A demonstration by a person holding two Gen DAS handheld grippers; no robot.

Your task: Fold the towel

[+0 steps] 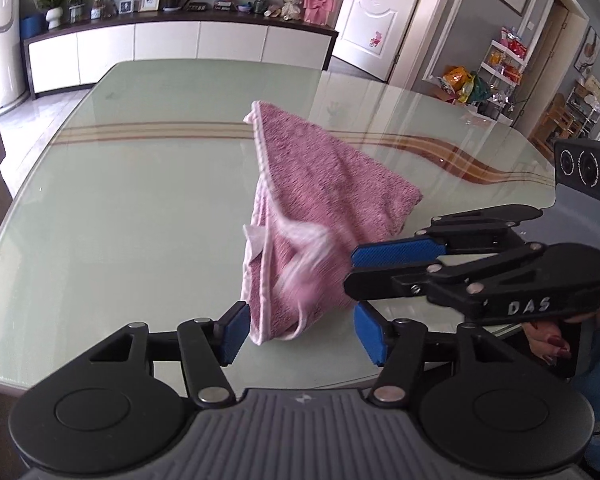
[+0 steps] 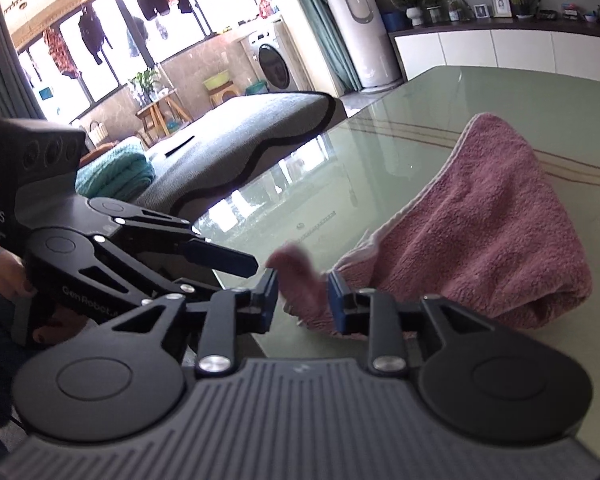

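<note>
Here, the pink towel [image 1: 324, 200] is left crumpled on the table [image 1: 120, 200]; the left gripper [image 1: 302, 330] and right gripper [image 2: 303, 300] are both released.

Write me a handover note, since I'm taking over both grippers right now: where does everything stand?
Left gripper: open, the pink towel hanging in the gap between its pads, not clamped.
Right gripper: open, a blurred towel corner between its fingers.
The towel is bunched and draped, lower part near the front edge of the glass table.
Done: no neat fold visible yet.
Left: grip the corners, spread it flat, then fold.
</note>
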